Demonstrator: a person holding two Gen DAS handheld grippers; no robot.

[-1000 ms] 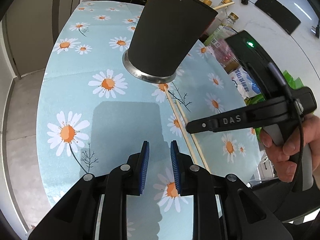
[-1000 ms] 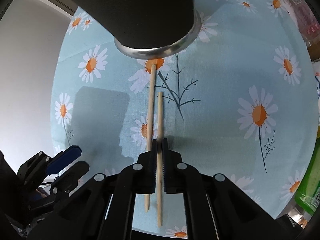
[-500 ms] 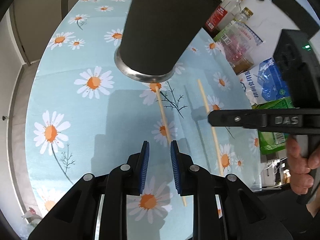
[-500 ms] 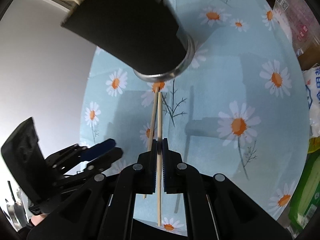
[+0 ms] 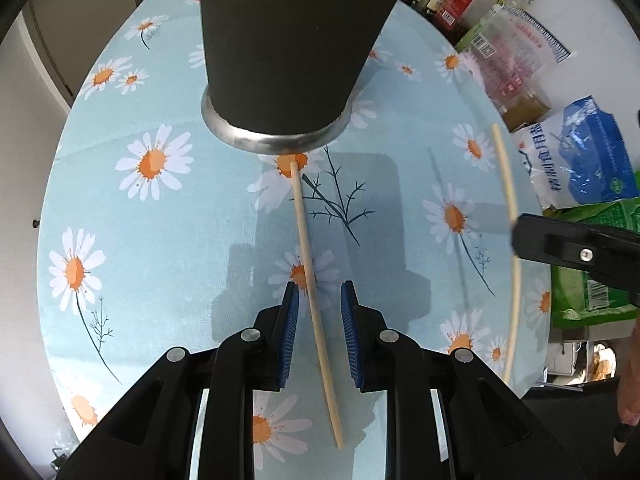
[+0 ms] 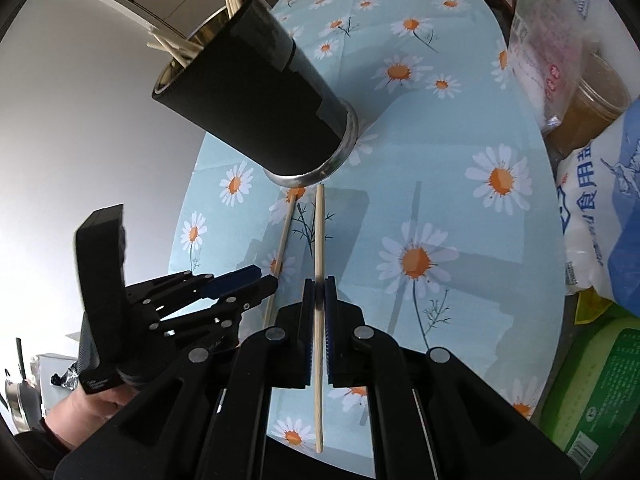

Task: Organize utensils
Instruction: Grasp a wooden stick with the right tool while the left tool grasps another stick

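Wooden chopstick (image 6: 319, 248) clamped between the right gripper (image 6: 319, 294) fingers, lifted off the tabletop (image 6: 460, 208), running lengthwise through the pads with its far tip near the base of the holder. Seen from the left wrist view, same stick (image 5: 509, 208) hangs in the air at the right side, gripped by the black right gripper (image 5: 576, 246).

Second chopstick (image 5: 310, 280) lies flat on the daisy-print tabletop (image 5: 168, 216), far end just beside the metal base ring of the black utensil holder (image 5: 288, 40). Left gripper (image 5: 319, 312) sits over it, blue-padded fingers (image 5: 289, 320) parted either side of the stick, not pressing on it; released, nothing grasped. Right wrist view shows that left gripper (image 6: 256, 280) low at the left, a hand under it, tips next to the lying chopstick (image 6: 282, 248).

Holder (image 6: 256, 96) stands upright on the tabletop, several more chopsticks (image 6: 180, 46) poking out of its open top.

Bottles, jars and food bags (image 5: 576, 160) crowd the right edge.
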